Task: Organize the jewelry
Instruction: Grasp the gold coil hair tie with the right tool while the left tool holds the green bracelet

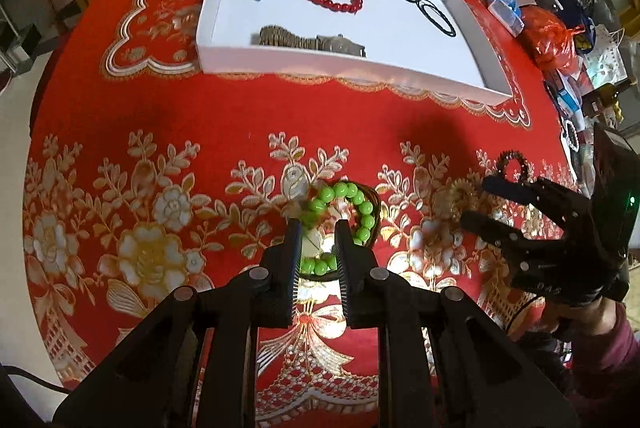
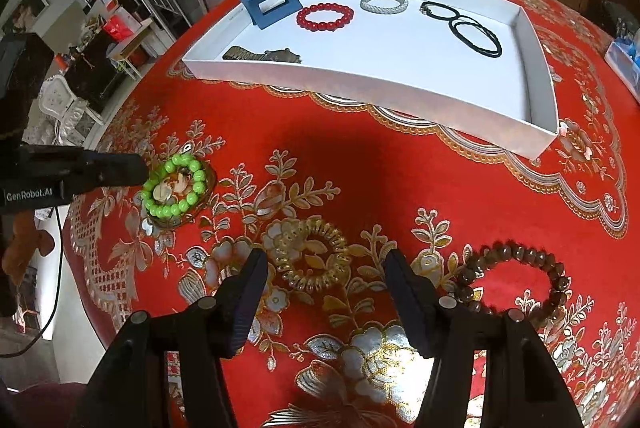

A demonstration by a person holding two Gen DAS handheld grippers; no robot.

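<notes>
Between your left gripper fingers sits the near arc of the green bead bracelet; the jaws stand narrowly apart, straddling the beads, and whether they actually pinch the strand you cannot tell from either view. The rest of the loop lies just ahead of the fingertips on the red worktop, apparently on a dark ring or dish whose nature is unclear.

Your right gripper is released, jaws wide. The gold coil bracelet lies between its fingertips, on the cloth, not gripped. The brown bead bracelet lies just off its right finger.

Well ahead of both grippers is the white tray, holding a blue hair clip, a red bead bracelet, a white bracelet, black cords and a watch.

Risks, as judged:
- Round beads may roll out of a shallow pinch on the left; close squarely across one bead, not between two.
- The dark ring under the green loop may come up with it or skid.
- The gold coil blends into the gold embroidery; easy to misjudge its edge and pinch cloth.
- Closing the right gripper could nudge the brown beads beside it.
</notes>
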